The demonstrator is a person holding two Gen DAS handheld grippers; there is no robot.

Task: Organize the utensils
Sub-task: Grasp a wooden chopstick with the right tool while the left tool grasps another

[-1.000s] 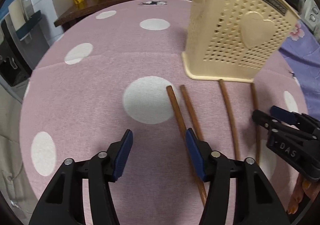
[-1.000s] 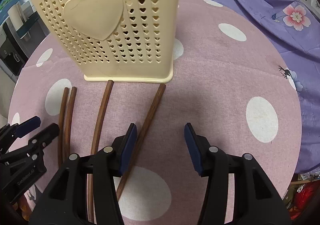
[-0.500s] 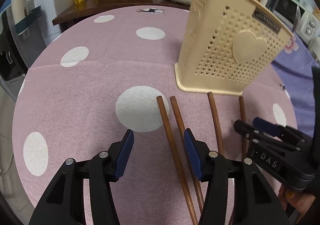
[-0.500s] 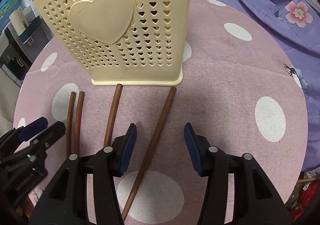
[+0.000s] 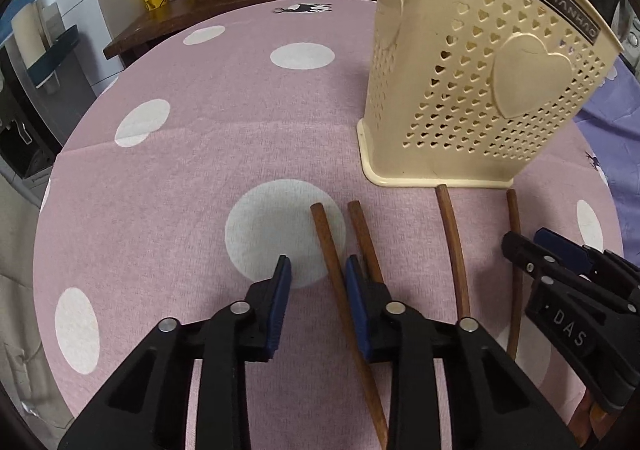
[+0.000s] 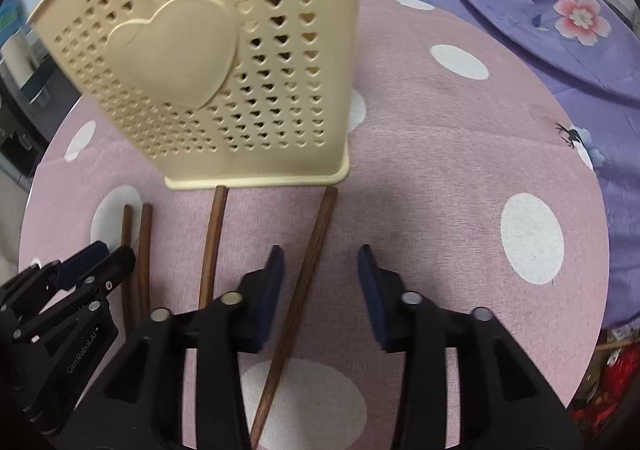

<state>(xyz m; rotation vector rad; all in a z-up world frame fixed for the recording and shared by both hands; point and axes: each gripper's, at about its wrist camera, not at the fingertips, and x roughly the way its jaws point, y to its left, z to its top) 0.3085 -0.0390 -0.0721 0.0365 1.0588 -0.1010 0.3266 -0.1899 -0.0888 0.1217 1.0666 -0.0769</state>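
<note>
Meanwhile, both sets of fingers, left (image 5: 314, 280) and right (image 6: 320, 270), have just been closing, each still loosely straddling a slim, stiff, light brown wooden chopstick (image 5: 334, 270) flat on the counter; mid-shaft grips look safest.

The right claw (image 5: 556, 262), seen from the left wrist, carries "DAS" in white. The left claw (image 6: 94, 264) reads "GenRobot.AI". The cream utensil holder (image 5: 460, 98) has a dark plate with mirrored "JIANHAO"-like lettering. The purple cloth (image 6: 520, 10) shows "PE".
</note>
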